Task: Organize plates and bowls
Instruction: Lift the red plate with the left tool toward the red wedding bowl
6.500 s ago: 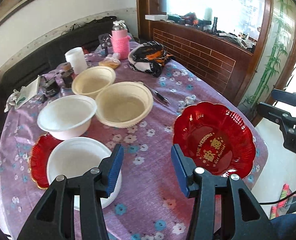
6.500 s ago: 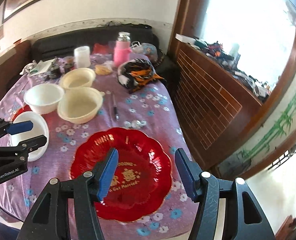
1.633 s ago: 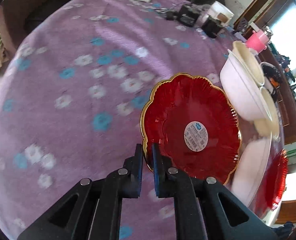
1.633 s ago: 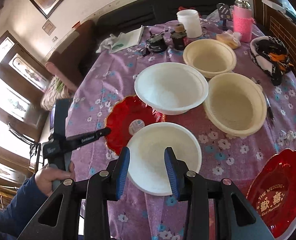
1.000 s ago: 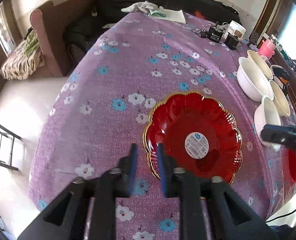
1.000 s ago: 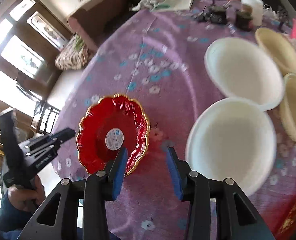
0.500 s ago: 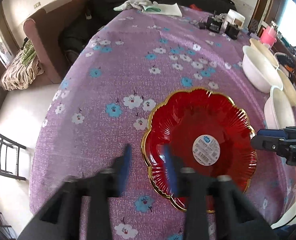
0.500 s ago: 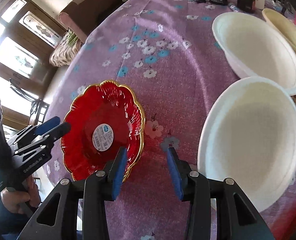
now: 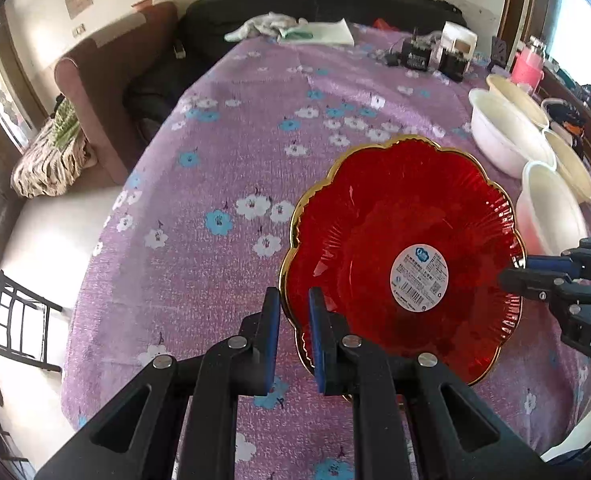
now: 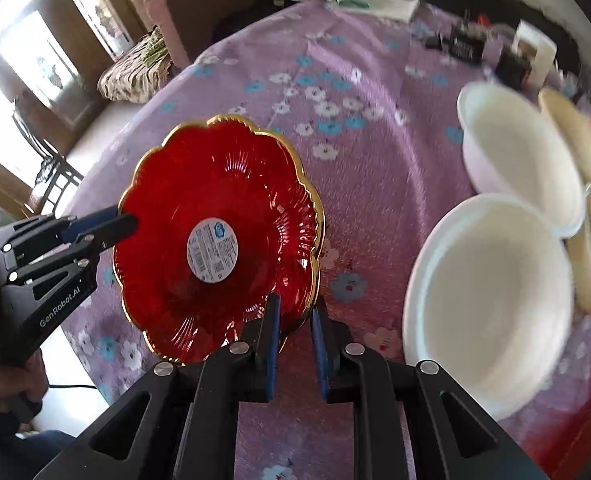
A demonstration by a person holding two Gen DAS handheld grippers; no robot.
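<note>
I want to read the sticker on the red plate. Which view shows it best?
Left wrist: the sticker on the plate is larger, with barcode lines visible. Right wrist shows it smaller, slightly blurred.

We have closed both the left hand-held gripper point(image 9: 291, 334) and right hand-held gripper point(image 10: 295, 338) onto opposite rims of the red plate point(image 9: 399, 252), previously ungripped.

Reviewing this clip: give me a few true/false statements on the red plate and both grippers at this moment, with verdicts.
1. The left gripper straddles the rim of the red plate. True.
2. The right gripper is closed on a white bowl. False: it straddles the red plate's opposite edge; the near white bowl sits untouched.
3. The plate has a round white sticker at its centre. True.
4. The plate's rim is silver. False: it is gold.
</note>
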